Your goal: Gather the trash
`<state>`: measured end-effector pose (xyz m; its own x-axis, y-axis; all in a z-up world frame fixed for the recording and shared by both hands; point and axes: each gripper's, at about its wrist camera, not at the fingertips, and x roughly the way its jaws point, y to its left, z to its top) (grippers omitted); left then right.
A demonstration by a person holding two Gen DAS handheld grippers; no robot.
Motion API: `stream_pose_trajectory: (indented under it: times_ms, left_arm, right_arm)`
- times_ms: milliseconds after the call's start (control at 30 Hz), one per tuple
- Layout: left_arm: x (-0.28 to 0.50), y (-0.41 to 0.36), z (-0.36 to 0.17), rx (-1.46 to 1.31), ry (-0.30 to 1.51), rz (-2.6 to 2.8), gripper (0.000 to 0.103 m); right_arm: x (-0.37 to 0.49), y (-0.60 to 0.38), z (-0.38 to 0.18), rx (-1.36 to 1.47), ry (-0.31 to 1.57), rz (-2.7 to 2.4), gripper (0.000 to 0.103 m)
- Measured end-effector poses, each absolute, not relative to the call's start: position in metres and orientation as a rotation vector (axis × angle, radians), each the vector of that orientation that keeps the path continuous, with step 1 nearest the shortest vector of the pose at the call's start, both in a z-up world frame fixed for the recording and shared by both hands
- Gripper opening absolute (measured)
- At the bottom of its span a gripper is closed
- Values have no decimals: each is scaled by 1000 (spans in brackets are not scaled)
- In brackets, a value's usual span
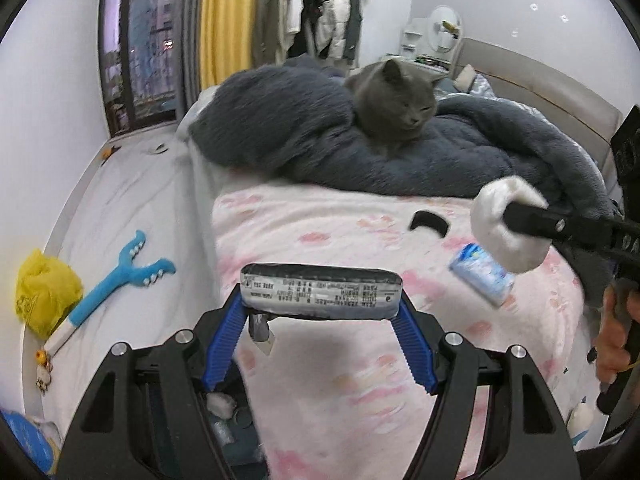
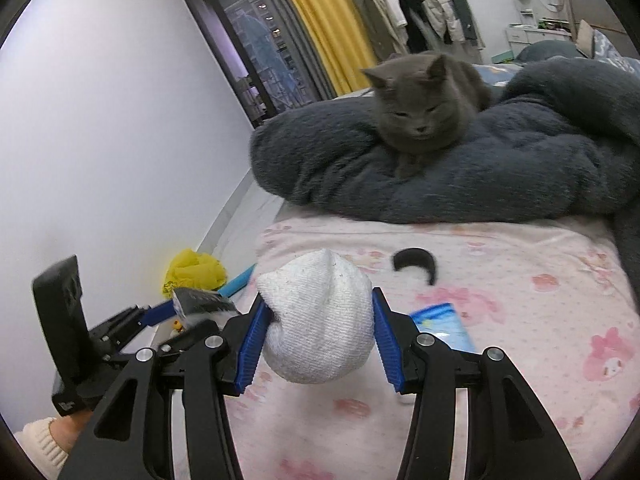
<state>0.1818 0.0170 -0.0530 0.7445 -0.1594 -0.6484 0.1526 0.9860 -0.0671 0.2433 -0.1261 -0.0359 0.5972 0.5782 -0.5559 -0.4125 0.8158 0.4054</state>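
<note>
My left gripper [image 1: 320, 300] is shut on a long grey printed packet [image 1: 320, 290], held crosswise between the blue fingers [image 1: 224, 344] above the bed's near edge. My right gripper [image 2: 318, 320] is shut on a balled white sock [image 2: 316, 320]; in the left wrist view that sock [image 1: 506, 226] hangs at the right, over the pink sheet. A blue and white tissue pack [image 1: 482, 276] lies on the sheet below it, and shows again [image 2: 442, 326] beside the right finger. A black curved piece [image 1: 428, 224] lies further in on the sheet.
A grey cat [image 1: 394, 104] sits on a dark fluffy blanket [image 1: 460, 152] across the bed. On the floor at the left lie a yellow plastic bag [image 1: 46, 292] and a blue toy [image 1: 120, 276]. A window [image 1: 148, 40] and a yellow curtain [image 1: 228, 20] stand behind.
</note>
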Motion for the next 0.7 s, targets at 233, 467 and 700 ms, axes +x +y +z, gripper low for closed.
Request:
stream_pose_trajectory:
  times_ms: [233,467,700]
  left_arm:
    - [175,57,-70,-27,753,-108,74]
    - [172,101,-91,-81,824,-62,74]
    - [170,134,-115,-88,898,-6,74]
  right_arm:
    - [245,-87,-29,207,727,625,51]
    - [242,-48,-31,168,741,671,51]
    - [241,-11,-34,136,759,705,51]
